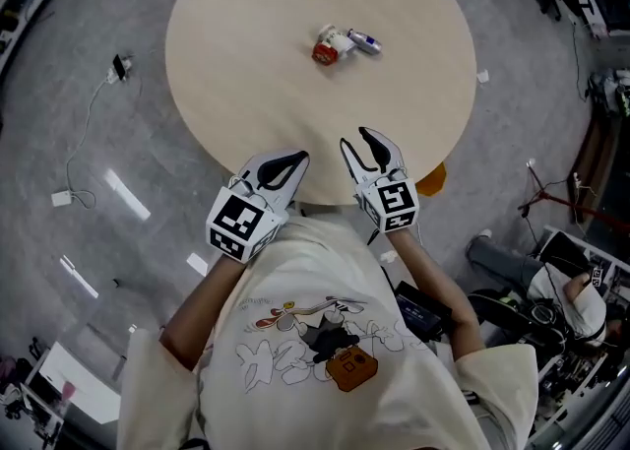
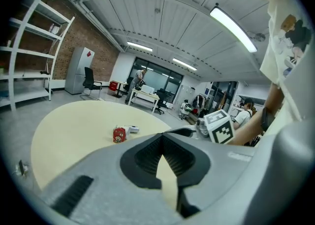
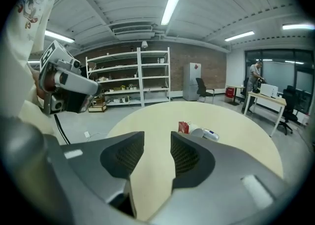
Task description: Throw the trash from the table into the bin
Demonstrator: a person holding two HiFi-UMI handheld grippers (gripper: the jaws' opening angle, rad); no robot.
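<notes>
A small heap of trash lies near the middle of the round beige table (image 1: 246, 74): a red crumpled wrapper (image 1: 325, 52) with a white piece, and a small silver-blue packet (image 1: 365, 41) beside it. The same red wrapper (image 2: 119, 134) shows in the left gripper view, and the red wrapper (image 3: 184, 127) with the packet (image 3: 209, 134) in the right gripper view. My left gripper (image 1: 295, 160) is shut and empty over the table's near edge. My right gripper (image 1: 366, 140) stands beside it, open with nothing between its jaws, well short of the trash.
A cable and a small device (image 1: 119, 67) lie on the grey floor left of the table. An orange object (image 1: 431, 180) sits under the table's near right edge. Metal shelves (image 3: 128, 79), a desk (image 3: 268, 100) and office chairs stand around the room. No bin shows.
</notes>
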